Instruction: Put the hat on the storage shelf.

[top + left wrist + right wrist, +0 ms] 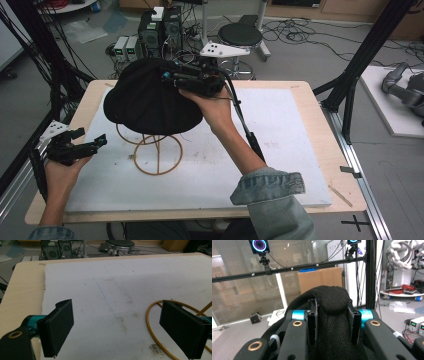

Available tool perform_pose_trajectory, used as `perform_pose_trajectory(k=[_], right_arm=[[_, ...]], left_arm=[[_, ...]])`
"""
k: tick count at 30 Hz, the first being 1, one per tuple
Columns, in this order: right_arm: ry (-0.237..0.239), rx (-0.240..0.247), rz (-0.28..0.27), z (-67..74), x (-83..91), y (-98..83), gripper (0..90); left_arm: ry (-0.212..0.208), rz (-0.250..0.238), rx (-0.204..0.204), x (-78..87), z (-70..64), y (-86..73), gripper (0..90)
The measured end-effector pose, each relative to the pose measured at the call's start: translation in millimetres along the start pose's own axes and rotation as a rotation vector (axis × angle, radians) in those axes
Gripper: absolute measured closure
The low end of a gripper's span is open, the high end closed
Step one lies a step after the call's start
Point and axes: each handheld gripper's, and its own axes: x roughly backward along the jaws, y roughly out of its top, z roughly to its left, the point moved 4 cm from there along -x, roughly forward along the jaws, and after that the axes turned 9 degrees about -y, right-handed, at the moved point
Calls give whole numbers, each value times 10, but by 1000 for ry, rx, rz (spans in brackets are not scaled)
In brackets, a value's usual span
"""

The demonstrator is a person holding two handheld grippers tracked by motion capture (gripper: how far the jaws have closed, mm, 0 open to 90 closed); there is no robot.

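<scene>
A black knitted hat (145,100) hangs over the top of a yellow wire stand (157,157) on the white board (280,130). My right gripper (167,76) is shut on the hat's crown, held from the right side; in the right gripper view the black fabric (333,302) bulges between the two pads. My left gripper (97,142) rests at the table's left edge, open, with nothing between its fingers; its own view shows the stand's base ring (150,322) behind the right pad (183,327).
The board lies on a wooden table (320,120). Beyond the far edge stand a round stool (240,35), computer boxes (160,27) and floor cables. Black frame posts (365,55) rise at the right and left.
</scene>
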Motion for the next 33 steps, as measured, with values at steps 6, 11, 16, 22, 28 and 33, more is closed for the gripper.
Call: perform_pose_trajectory(k=[6,11,16,22,28,33], right_arm=[[11,14,49,65,-105,-134,698],[20,6,71,85,-171,-221,693],[18,15,91,122,-213,-266,689],[17,14,104,123,-240,-320,679],[15,6,120,108,-269,-389,668],[10,9,129,106,-277,-399,656]], left_arm=[[1,-1,-1,4,3,1,125],[3,-5,3,15,12,2,125],[3,-5,4,16,19,1,125],[6,-7,7,22,25,2,125],[5,-6,7,22,25,2,125],[7,-3,6,27,33,0,125]])
